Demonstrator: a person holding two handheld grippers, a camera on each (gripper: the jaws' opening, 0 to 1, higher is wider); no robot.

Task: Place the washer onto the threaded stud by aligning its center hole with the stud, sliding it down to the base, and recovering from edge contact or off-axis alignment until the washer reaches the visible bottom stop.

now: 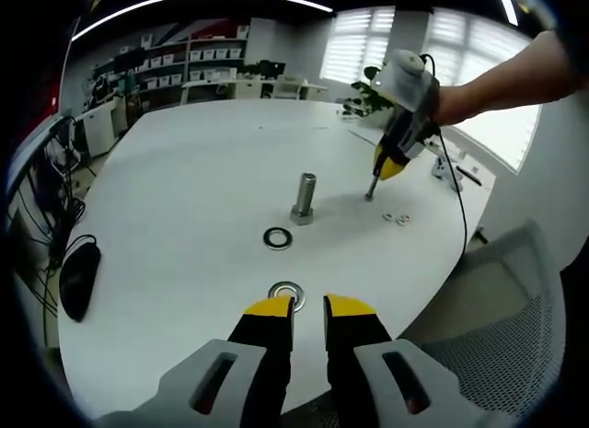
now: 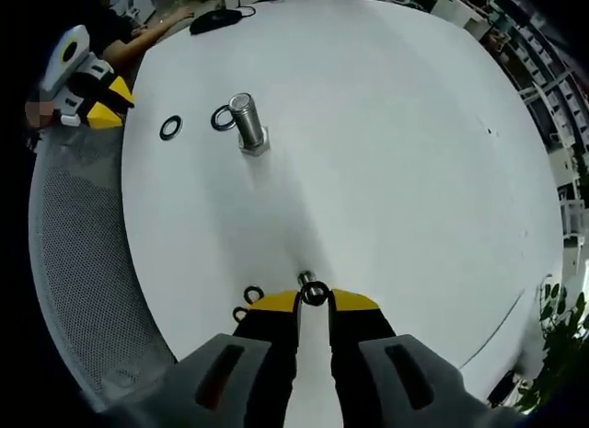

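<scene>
- In the left gripper view, we are taking the threaded stud [image 1: 304, 197] as our landmark: it is standing upright on the white table [image 1: 184, 216], bare, with nothing threaded on it yet.
- One large washer [image 1: 277, 237] is lying flat just beside the stud's base, on the side toward us; a second washer [image 1: 286, 294] is lying farther from the stud, right at our left gripper [image 1: 307, 308] tips.
- We are holding the left gripper's jaws slightly parted with nothing between them; the near washer is touching or just ahead of the tips, not gripped.
- Beyond the stud, the right gripper [image 1: 372, 194] is pointing down at the table, with two small washers [image 1: 396, 217] lying close by it.
- In the right gripper view, the stud [image 2: 247, 122] is standing well ahead of the right gripper [image 2: 314, 297], with two large washers [image 2: 221, 119] lying on its far-left side.
- The right jaws are closing on a small ring-shaped piece [image 2: 314, 293] at their tips; whether it is truly pinched or only resting there, we cannot tell. Two more small rings [image 2: 252, 294] are lying just left of the tips.
- To do this step well, we judge we should be gripping the washer by its edge so the hole stays free, carrying it level above the stud's top, centring it, then lowering straight; if the rim catches, we should be lifting slightly and re-levelling rather than pushing.
</scene>
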